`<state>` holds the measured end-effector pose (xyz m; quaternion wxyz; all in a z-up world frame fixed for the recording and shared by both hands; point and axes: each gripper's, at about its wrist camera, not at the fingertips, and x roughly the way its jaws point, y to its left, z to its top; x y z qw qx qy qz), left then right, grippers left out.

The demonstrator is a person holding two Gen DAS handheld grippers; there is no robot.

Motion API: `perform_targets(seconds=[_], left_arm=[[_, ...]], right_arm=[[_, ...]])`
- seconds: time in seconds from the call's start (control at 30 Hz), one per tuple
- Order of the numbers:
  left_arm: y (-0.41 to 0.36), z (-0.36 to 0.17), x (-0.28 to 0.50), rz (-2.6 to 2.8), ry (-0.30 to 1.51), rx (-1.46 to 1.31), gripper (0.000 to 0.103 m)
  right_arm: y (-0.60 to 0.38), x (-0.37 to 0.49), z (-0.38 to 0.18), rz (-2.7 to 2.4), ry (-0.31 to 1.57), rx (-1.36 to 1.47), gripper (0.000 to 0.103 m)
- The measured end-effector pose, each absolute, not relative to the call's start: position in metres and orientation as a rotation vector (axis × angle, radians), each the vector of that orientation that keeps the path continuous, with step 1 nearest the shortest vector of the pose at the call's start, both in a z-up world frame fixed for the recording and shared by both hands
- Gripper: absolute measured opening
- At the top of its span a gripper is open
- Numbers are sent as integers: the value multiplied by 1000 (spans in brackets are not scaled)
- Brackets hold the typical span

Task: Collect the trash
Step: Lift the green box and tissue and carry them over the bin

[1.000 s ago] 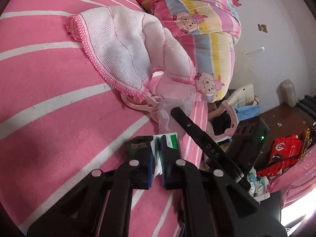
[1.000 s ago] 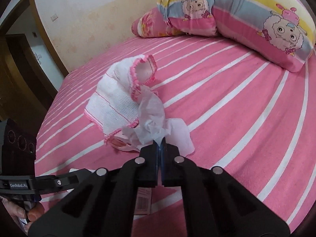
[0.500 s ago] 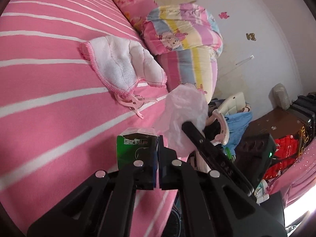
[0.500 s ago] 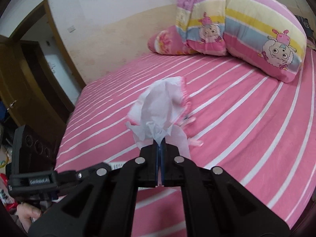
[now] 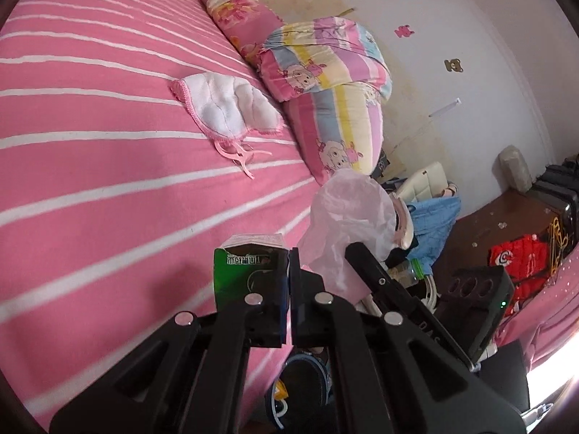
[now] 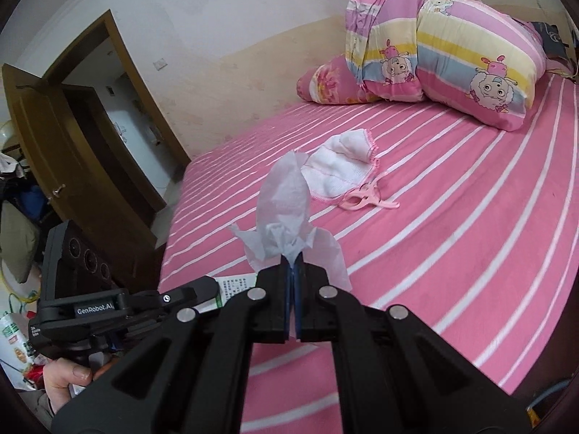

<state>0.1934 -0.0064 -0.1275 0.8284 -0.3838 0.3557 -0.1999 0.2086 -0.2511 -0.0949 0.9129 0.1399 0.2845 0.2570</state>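
My left gripper [image 5: 289, 264] is shut on a green and white carton [image 5: 239, 267] and holds it above the pink striped bed [image 5: 108, 181] near its edge. My right gripper [image 6: 292, 271] is shut on a crumpled white tissue [image 6: 286, 213], lifted off the bed. The tissue also shows in the left wrist view [image 5: 347, 217], with the right gripper's arm [image 5: 383, 289] under it. The carton shows partly in the right wrist view [image 6: 235, 285], behind the left gripper's body [image 6: 108, 307].
A white cloth with pink trim [image 5: 224, 108] and pink clothes pegs [image 5: 239, 152] lie on the bed. Striped pillows [image 5: 333, 83] sit at its head. A bin [image 5: 300, 390] and floor clutter lie beside the bed. A wooden door [image 6: 72, 159] stands open.
Both grippers have lifted and pulled back from the cloth toward the bed's edge, each carrying its item. The tissue came up off the bed and the cloth now looks farther away.
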Motion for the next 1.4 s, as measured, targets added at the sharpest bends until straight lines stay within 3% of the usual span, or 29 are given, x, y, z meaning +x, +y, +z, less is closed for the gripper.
perform_targets(seconds=[0.4, 0.73, 1.0, 1.4], left_arm=[[-50, -54, 126, -486, 666, -695, 0], [-116, -31, 94, -587, 670, -605, 0], [-179, -49, 88, -682, 759, -560, 0], [-293, -126, 93, -792, 1008, -450, 0]], right_arm=[[-273, 114, -49, 512, 519, 283, 2], [-319, 53, -30, 439, 479, 282, 2], [-378, 13, -49, 317, 497, 331, 2], [-475, -23, -130, 122, 618, 432, 2]])
